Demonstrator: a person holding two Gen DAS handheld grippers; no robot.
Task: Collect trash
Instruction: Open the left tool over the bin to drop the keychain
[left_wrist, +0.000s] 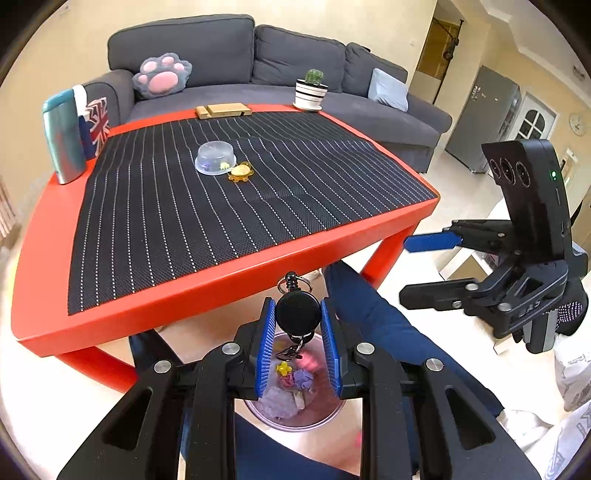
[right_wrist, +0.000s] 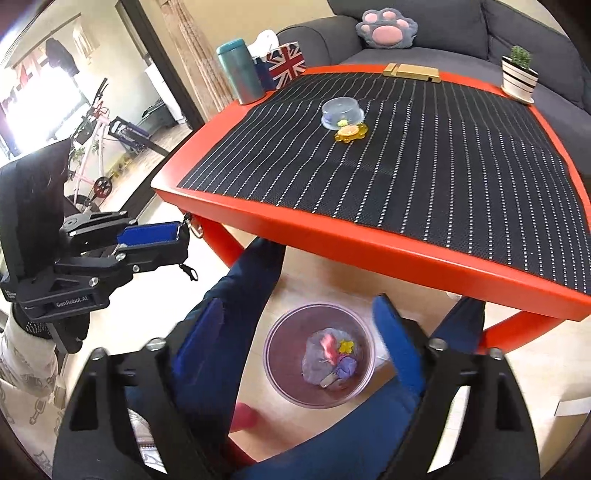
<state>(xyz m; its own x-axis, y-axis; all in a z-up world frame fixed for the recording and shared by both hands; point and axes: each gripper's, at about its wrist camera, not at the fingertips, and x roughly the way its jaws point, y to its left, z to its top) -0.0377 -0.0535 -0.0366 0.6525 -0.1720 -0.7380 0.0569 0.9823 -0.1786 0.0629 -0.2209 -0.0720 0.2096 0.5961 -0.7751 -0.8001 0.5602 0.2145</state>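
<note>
My left gripper (left_wrist: 297, 314) is shut on a black round badge reel (left_wrist: 297, 312) with a key ring and clip, held above a clear trash bin (left_wrist: 325, 417) on the floor. The bin (right_wrist: 275, 350) holds crumpled paper and small coloured scraps. My right gripper (right_wrist: 299, 354) is open and empty above the bin; it also shows in the left wrist view (left_wrist: 424, 269). The left gripper shows in the right wrist view (right_wrist: 177, 243). On the red table (left_wrist: 44, 236) lie an upturned clear plastic bowl (left_wrist: 215, 158) and a yellow turtle-shaped item (left_wrist: 241, 172).
The table carries a black striped mat (left_wrist: 221, 206), a teal tumbler (left_wrist: 62, 140), a Union Jack tissue box (left_wrist: 96, 123), a wooden stand (left_wrist: 223, 110) and a potted cactus (left_wrist: 311, 90). A grey sofa (left_wrist: 229, 55) stands behind. The person's legs (right_wrist: 236, 295) flank the bin.
</note>
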